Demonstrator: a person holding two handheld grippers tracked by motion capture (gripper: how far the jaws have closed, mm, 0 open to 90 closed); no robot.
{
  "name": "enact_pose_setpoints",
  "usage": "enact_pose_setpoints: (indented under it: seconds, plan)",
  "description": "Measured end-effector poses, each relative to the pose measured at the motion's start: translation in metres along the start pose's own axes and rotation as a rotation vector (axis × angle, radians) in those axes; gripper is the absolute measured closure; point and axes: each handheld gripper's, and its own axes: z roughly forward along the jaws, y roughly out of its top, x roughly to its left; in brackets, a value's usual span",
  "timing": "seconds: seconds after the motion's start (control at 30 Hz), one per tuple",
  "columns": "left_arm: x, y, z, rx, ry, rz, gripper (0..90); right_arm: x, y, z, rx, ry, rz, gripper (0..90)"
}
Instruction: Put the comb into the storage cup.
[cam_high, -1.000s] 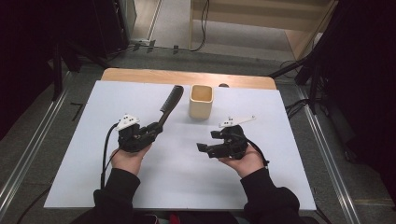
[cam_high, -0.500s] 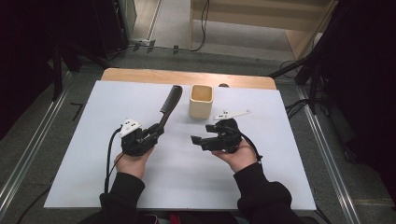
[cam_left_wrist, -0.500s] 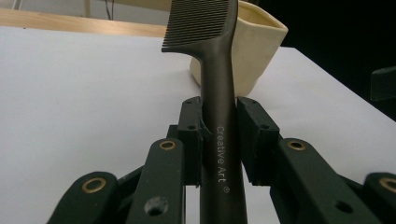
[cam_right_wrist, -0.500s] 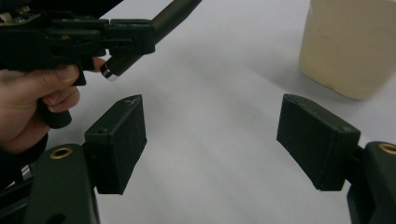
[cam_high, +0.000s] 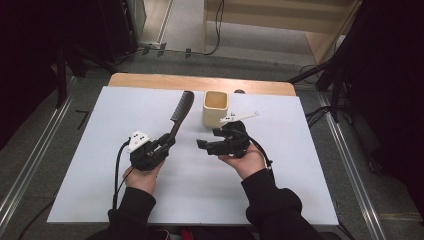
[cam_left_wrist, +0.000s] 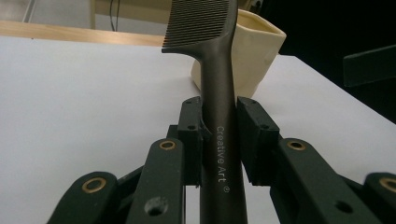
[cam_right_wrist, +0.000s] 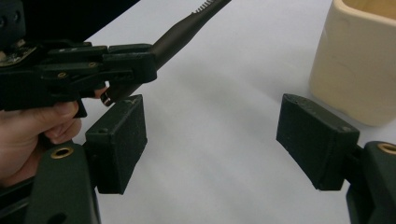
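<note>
— What do we have in our left tongs (cam_high: 167, 142)?
— We grip the comb (cam_high: 181, 111) by its handle, just left of the cup (cam_high: 216, 108).
— And our right tongs (cam_high: 206, 145)?
— Open, holding nothing, just before that cup on the table (cam_high: 100, 150).

lab, metal rails (cam_high: 30, 165), floor cables (cam_high: 218, 30)

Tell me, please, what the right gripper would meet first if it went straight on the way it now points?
Probably the left gripper and the comb handle it clamps: the right gripper points leftward at them, jaws open and empty. The cream cup sits off to the side. Depth is unclear, so it might pass just beneath them.
</note>
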Motion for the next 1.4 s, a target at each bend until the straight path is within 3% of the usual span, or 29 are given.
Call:
enact_pose_setpoints:
  seconds: [0.2,0.67,0.93,1.23,1.4]
  plan:
    - [-0.002,-0.002,0.003,-0.01,-0.002,0.017,72.8,-0.002,0.006,0.007,-0.031,0.026,0.048,23.5]
    - [0.002,-0.001,0.005,-0.036,-0.01,-0.002,72.8,0.005,0.025,0.03,-0.024,-0.008,0.049,23.5]
    - [0.0,-0.003,0.005,-0.045,-0.012,0.001,72.8,0.004,0.031,0.039,-0.04,0.005,0.108,23.6]
    - [-0.001,-0.003,0.004,-0.064,-0.013,-0.001,72.8,0.01,0.04,0.048,-0.057,0.001,0.118,24.3]
    - [0.0,-0.002,0.003,-0.077,-0.026,-0.022,72.8,0.012,0.041,0.055,-0.056,0.006,0.136,24.9]
